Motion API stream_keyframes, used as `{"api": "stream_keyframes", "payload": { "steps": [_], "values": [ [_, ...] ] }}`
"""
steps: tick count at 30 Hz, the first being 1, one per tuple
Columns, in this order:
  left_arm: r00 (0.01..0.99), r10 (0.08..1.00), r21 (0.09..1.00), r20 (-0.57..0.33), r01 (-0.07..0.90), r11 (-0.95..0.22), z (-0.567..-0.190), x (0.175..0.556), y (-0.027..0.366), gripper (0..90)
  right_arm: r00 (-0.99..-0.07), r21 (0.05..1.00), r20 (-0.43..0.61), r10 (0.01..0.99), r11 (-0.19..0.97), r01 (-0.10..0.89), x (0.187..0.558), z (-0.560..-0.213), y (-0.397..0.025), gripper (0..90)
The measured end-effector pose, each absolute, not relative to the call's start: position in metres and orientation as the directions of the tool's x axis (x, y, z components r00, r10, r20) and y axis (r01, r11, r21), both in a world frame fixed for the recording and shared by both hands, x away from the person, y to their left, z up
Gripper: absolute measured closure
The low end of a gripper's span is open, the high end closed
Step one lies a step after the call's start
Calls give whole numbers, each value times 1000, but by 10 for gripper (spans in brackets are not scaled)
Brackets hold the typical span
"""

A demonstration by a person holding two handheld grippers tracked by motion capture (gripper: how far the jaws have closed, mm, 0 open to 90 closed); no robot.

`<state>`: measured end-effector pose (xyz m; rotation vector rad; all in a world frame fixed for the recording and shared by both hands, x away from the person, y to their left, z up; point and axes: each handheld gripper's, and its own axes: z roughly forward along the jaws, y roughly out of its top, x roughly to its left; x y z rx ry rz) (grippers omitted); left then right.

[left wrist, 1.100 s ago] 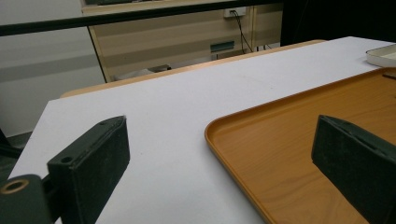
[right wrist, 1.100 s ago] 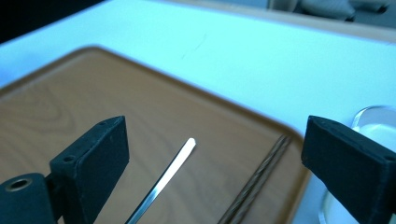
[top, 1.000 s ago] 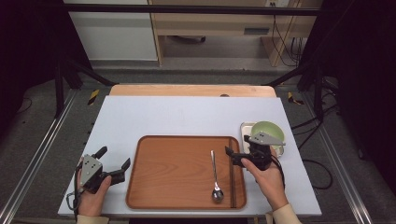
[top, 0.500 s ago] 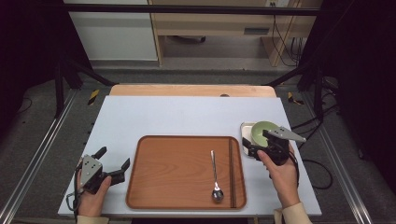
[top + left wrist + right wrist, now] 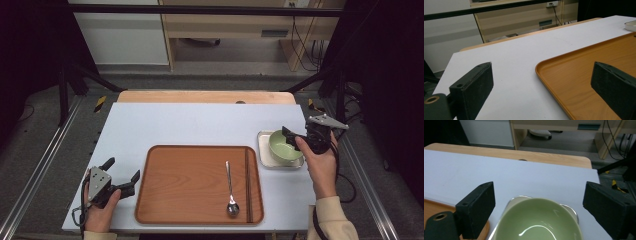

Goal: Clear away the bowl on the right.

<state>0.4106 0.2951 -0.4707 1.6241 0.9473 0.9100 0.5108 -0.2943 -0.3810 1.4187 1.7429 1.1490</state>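
A: Where is the green bowl [image 5: 285, 146] sitting?

B: On a small metal dish [image 5: 263, 150] at about three o'clock on the white table [image 5: 200, 122], just beside the right edge of the wooden tray [image 5: 190, 185]. Seen along the right gripper's own jaws, the bowl [image 5: 539, 220] lies low between them, empty and glossy inside.

A: And the right gripper [image 5: 300, 137]?

B: Held in the right hand [image 5: 320, 165] at the bowl's three o'clock side, jaws spread wide, nothing between them. I cannot tell whether either jaw touches the rim.

A: The left one?

B: The left gripper [image 5: 122, 175] is at about eight o'clock on the table, in the left hand [image 5: 100, 210], by the tray's left edge. Its jaws are wide apart too, and in its own view one stands over the bare table [image 5: 506, 70], the other over the tray [image 5: 579, 75].

A: What is on the tray?

B: A spoon [image 5: 230, 187] and a pair of dark chopsticks [image 5: 247, 185], side by side toward its right half, both pointing twelve to six.
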Motion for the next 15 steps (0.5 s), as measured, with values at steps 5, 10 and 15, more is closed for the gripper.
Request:
{"api": "stream_keyframes", "payload": {
  "steps": [5, 10, 15],
  "values": [
    [412, 904, 971, 117, 143, -191, -469, 412, 293, 40, -210, 879, 96, 973, 16, 477, 505, -395, -311, 171],
    [417, 900, 970, 126, 138, -199, -469, 410, 291, 40, -178, 865, 124, 976, -18, 502, 505, -402, -323, 209],
    [425, 895, 968, 134, 137, -211, -470, 411, 288, 40, -167, 847, 120, 979, -14, 531, 509, -405, -327, 259]
  ]
}}
